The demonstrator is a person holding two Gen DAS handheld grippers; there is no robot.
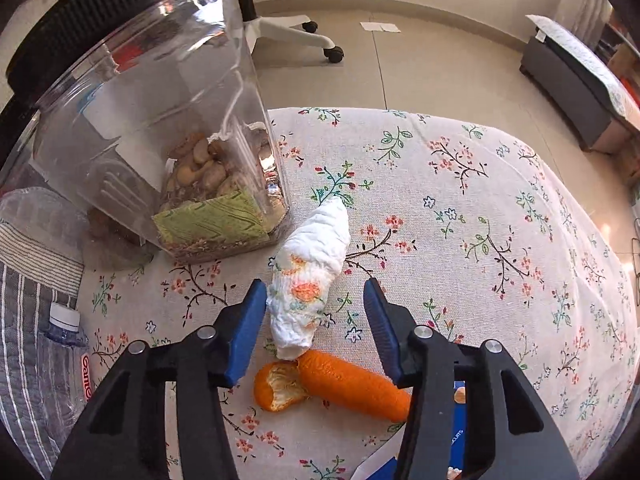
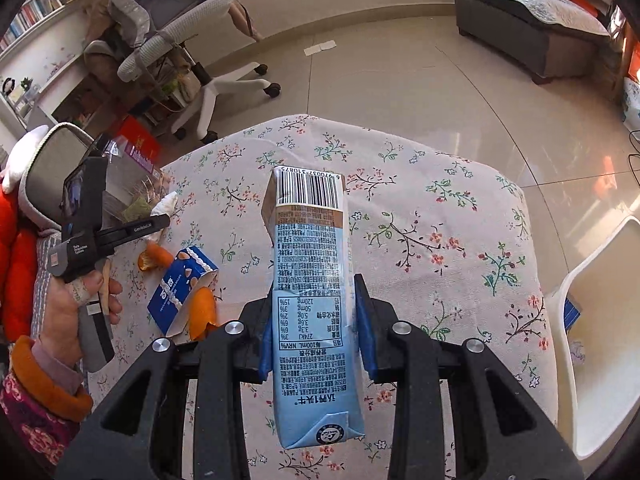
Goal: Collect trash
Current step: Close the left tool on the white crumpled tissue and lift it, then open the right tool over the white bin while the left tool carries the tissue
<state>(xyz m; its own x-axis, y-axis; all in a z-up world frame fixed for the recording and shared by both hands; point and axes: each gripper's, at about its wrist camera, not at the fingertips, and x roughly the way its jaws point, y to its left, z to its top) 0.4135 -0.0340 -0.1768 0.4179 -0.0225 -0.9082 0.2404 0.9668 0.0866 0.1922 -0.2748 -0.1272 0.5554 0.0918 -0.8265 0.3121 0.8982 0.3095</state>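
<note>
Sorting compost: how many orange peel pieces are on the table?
2: one peel lies below the tissue, between the left gripper's fingers; another sits by the blue box. More may be hidden.

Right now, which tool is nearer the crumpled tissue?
Left. The left tool is open with the crumpled tissue between its fingers. The right tool is off to its right, shut on the milk carton.

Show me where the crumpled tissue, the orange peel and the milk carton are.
crumpled tissue (image 1: 308, 276), left wrist view, its printed middle
orange peel (image 1: 352, 384), left wrist view, the long outer piece
milk carton (image 2: 310, 280), right wrist view, its printed side panel
</note>
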